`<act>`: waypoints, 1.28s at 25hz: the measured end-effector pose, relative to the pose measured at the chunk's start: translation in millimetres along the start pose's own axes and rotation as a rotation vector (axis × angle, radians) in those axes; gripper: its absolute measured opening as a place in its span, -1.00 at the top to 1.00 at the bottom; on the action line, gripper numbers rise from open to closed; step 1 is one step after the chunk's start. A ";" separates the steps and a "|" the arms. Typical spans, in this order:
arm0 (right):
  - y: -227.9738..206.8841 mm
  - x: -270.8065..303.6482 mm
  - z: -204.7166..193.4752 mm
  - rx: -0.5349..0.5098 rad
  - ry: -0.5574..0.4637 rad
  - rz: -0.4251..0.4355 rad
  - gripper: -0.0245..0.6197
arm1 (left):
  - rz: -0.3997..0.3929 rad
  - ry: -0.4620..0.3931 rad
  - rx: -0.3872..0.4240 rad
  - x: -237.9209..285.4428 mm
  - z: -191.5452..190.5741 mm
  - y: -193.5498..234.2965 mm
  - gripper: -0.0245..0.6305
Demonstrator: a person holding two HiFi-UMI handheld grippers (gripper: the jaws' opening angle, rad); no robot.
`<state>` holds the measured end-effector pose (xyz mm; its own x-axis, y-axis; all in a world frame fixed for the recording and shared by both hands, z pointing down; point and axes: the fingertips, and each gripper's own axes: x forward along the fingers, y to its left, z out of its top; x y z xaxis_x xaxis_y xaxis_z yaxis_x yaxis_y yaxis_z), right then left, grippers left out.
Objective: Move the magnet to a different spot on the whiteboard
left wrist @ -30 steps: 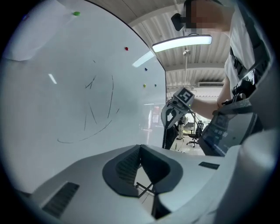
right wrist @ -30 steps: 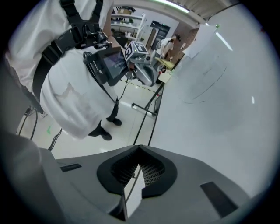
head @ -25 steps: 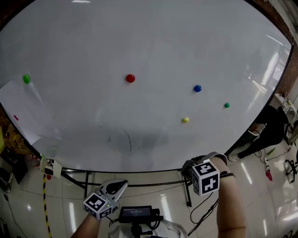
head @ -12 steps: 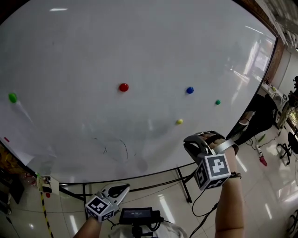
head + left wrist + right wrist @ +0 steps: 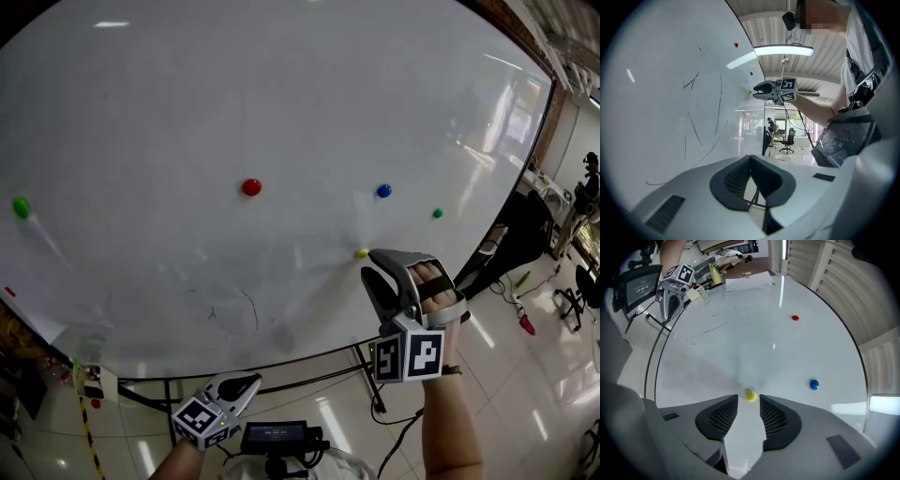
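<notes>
A small yellow magnet sticks low on the whiteboard, right of centre. My right gripper is up against the board right beside it, and its jaws are opening. In the right gripper view the yellow magnet sits at the mouth of the gap, just ahead of the fingertips, with neither pad touching it. My left gripper hangs below the board's bottom edge, shut and holding nothing.
Other magnets on the board: red, blue, a small green one and a green one at the far left. Faint pen marks lie low on the board. A stand with a screen is below.
My right gripper has risen from below the board's bottom edge up to the yellow magnet, and its jaws have gone from shut to open. The left gripper has stayed low.
</notes>
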<state>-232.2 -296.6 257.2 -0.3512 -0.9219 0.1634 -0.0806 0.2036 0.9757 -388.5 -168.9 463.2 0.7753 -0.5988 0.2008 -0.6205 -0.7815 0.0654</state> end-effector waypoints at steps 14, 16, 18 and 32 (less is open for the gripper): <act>0.5 15.8 2.7 -0.027 0.015 -0.032 0.37 | 0.015 -0.003 -0.022 0.1 -8.4 12.1 0.83; 1.1 17.0 2.3 -0.032 0.018 -0.028 0.39 | 0.013 0.000 -0.022 2.8 -7.4 12.2 0.83; 4.9 18.2 1.0 -0.033 0.024 -0.024 0.48 | 0.009 -0.001 -0.022 6.5 -7.0 11.3 0.83; 4.7 15.5 1.7 0.066 -0.005 -0.073 0.62 | 0.018 -0.007 -0.025 3.8 -5.7 10.3 0.83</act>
<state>-239.6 -309.3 264.0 -0.3473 -0.9333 0.0914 -0.1675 0.1577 0.9732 -392.5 -178.2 470.3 0.7645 -0.6145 0.1949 -0.6374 -0.7657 0.0862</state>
